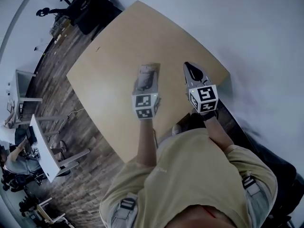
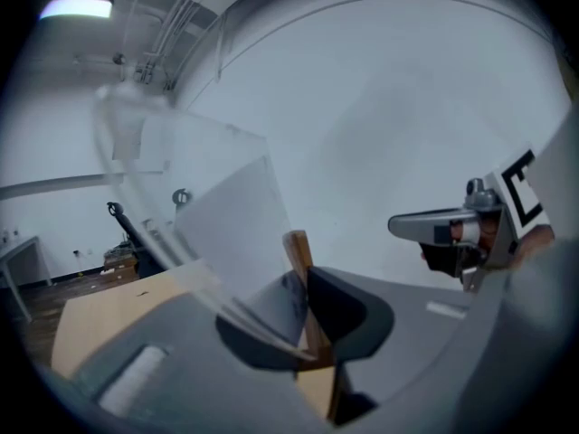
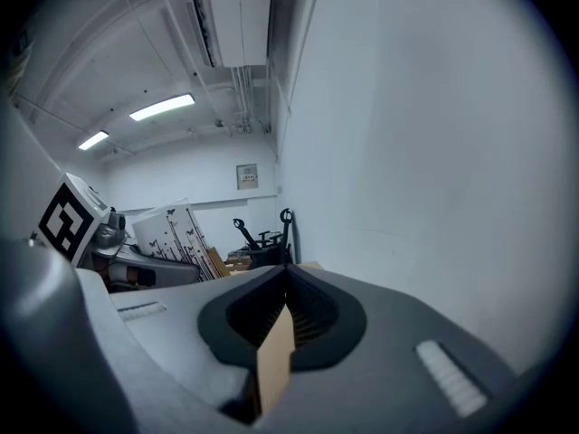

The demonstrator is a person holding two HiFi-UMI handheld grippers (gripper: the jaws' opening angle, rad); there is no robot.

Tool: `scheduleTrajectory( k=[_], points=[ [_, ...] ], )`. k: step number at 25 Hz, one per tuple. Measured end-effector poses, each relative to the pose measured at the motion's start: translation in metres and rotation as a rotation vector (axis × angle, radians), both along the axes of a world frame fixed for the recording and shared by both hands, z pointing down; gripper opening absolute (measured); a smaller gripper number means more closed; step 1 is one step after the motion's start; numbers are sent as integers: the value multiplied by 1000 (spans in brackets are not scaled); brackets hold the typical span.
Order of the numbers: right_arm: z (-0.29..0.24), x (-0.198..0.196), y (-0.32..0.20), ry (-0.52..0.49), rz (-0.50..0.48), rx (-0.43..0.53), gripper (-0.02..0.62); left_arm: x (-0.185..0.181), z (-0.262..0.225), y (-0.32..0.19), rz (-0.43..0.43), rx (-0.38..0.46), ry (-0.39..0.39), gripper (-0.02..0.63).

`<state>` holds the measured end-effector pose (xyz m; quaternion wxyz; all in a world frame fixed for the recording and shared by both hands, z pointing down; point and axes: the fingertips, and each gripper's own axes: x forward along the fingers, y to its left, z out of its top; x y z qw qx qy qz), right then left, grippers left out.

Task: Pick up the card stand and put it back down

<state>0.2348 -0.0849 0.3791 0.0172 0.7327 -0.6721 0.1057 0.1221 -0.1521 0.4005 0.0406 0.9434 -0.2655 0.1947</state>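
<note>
Left gripper (image 1: 147,83), in the head view, is raised above the table (image 1: 118,42) with the card stand (image 1: 149,71) at its tip, so the stand is off the tabletop. The right gripper (image 1: 192,70) hangs just beside it, also above the table, and appears to carry nothing. In the left gripper view the jaws are clamped on the stand's wooden base (image 2: 298,253). That narrow, low grip leaves the clear sleeve (image 2: 213,215) free and tilted to the left, and a pale card (image 2: 237,229) sits inside that sleeve. The lift looks done, with the setting-down yet to come. In the right gripper view the jaws meet at their tips with nothing gripped; only a tan sliver, probably the table, shows through the gap behind them.
</note>
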Motion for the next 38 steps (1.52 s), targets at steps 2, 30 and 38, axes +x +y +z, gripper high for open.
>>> scheduleTrajectory(
  k=[2,30,38],
  points=[
    [-8,-19,-7,13,-47,18,3,-19,-7,-2,-48,5,18,45],
    [-47,-199,-38,102,-631,86,3,-181,-48,29,-525,98,80,44],
    [-20,-172,-46,87,-692,82,3,-160,-33,36,-591,137,92,44]
  ],
)
